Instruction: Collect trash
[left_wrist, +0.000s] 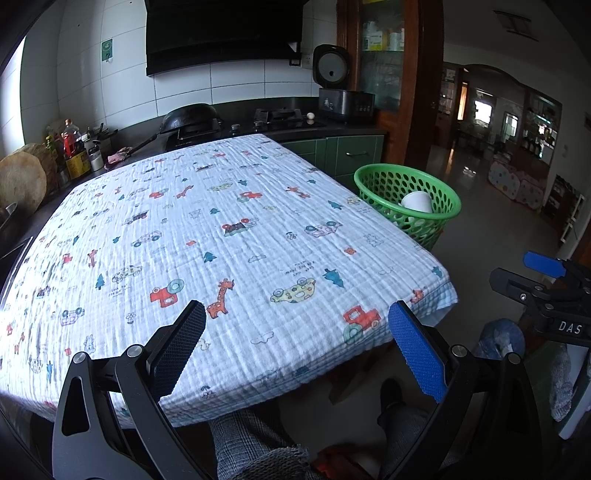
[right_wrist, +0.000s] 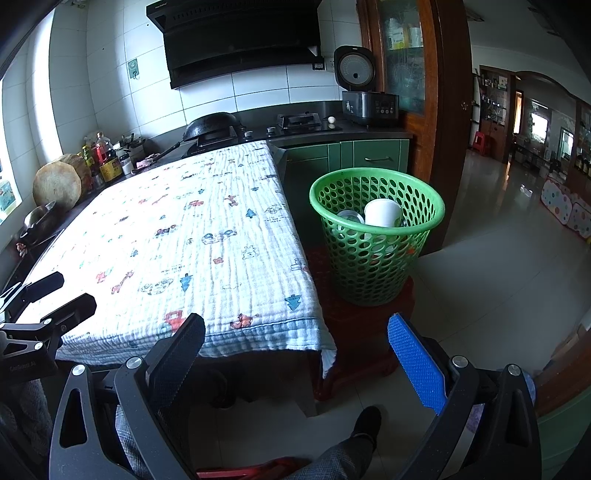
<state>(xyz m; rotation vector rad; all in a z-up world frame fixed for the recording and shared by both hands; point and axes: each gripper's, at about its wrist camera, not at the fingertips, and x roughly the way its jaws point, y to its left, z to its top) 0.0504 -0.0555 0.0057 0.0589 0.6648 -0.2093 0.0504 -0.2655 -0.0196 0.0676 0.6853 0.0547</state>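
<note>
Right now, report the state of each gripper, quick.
Left gripper: open, holding nothing, above the table's near edge.
Right gripper: open, holding nothing, facing the green basket.

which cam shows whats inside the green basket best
The right wrist view: it looks down into the green basket, showing a white cup and other trash. The left wrist view shows only the basket's upper part beyond the table's edge, cup partly visible.
</note>
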